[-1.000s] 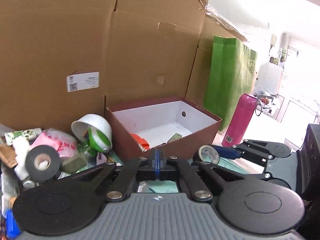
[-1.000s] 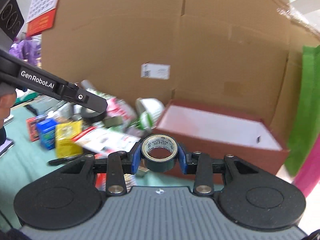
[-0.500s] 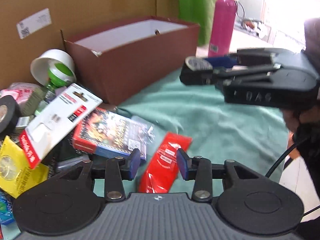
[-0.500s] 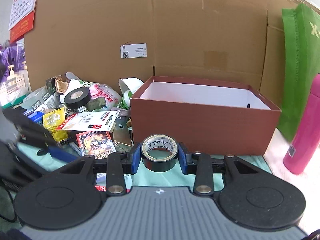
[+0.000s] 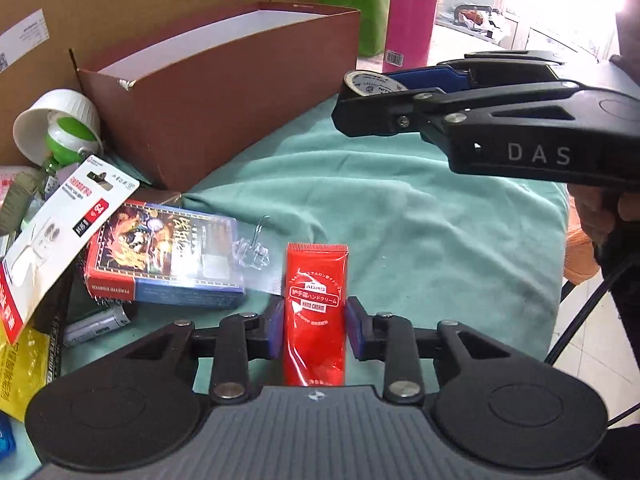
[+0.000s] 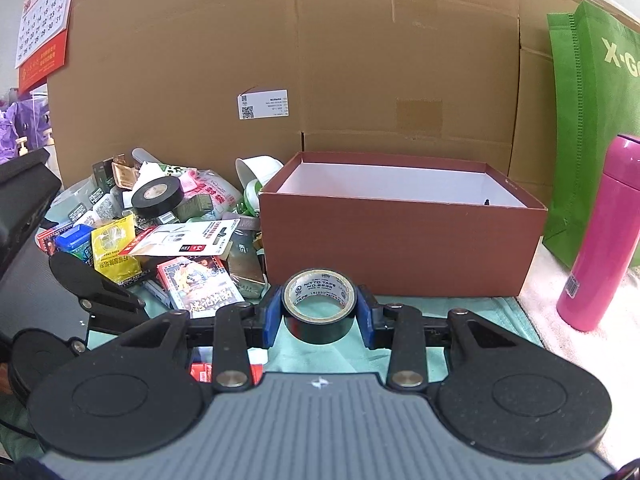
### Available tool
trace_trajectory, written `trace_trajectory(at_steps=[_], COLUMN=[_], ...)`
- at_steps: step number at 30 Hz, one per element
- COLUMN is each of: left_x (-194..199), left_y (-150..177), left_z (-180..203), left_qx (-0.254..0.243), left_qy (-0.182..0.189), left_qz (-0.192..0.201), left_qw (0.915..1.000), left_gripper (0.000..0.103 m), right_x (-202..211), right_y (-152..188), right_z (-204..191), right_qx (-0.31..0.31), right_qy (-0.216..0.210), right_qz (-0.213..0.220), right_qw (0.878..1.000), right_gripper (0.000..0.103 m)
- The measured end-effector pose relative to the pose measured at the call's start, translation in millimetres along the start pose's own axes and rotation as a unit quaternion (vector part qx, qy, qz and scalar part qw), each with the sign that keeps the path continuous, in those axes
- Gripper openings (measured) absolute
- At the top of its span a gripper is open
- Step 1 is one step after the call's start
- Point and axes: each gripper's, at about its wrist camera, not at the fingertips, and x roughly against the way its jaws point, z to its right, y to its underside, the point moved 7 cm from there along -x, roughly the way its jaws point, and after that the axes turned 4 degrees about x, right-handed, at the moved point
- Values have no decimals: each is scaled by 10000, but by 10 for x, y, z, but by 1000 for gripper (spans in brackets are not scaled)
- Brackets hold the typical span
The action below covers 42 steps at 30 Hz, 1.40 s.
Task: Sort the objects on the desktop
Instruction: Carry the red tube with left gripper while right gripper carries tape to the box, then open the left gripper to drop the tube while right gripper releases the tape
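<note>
My left gripper (image 5: 315, 328) is open, its blue pads on either side of a red hand cream tube (image 5: 315, 312) that lies on the green cloth (image 5: 420, 216); small gaps show at both pads. My right gripper (image 6: 319, 314) is shut on a black tape roll (image 6: 319, 304) and holds it in front of the brown open box (image 6: 400, 248). That gripper and its roll (image 5: 370, 80) also show at the upper right of the left wrist view, right of the box (image 5: 224, 92).
A pile of small items lies left of the box: a playing card pack (image 5: 168, 256), a white and red blister card (image 5: 52, 228), a yellow packet (image 6: 114, 248), another black tape roll (image 6: 157, 196), a white cup (image 5: 56, 120). A pink bottle (image 6: 600, 240) stands at the right. A cardboard wall (image 6: 320, 60) stands behind.
My left gripper opened from shut, tilted down to the cloth and moved over the red tube, which now lies between its pads. My right gripper drew back from the box, holding the tape roll.
</note>
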Motion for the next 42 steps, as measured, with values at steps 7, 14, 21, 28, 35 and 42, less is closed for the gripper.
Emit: trace_trajectory(at_steps=[7, 14, 21, 28, 35, 42], left_x=[255, 594, 543, -99, -820, -1129], left_y=[-147, -751, -1660, -2205, -2381, -2368], left_z=[-204, -382, -555, -682, -851, -972], left_qx=[410, 525, 1070, 1365, 1625, 1734], left_qy=[-158, -330, -167, -352, -380, -395], left_qz=[398, 1127, 1581, 1418, 857, 620], left_qw=[9982, 9917, 9815, 9798, 9822, 9821], left_gripper=[33, 33, 33, 33, 33, 33], right_x=[53, 26, -159, -780, -1574, -1957], right_y=[-5, -237, -775, -1001, -774, -634], right_z=[11, 97, 414, 952, 1347, 1428], right_qx=[48, 272, 609, 427, 125, -1], right_qy=[20, 149, 512, 831, 730, 735], right_qz=[31, 242, 554, 196, -798, -1223], right_qw=[10000, 9992, 9953, 9954, 9941, 9898], right_gripper=[38, 38, 38, 38, 38, 38])
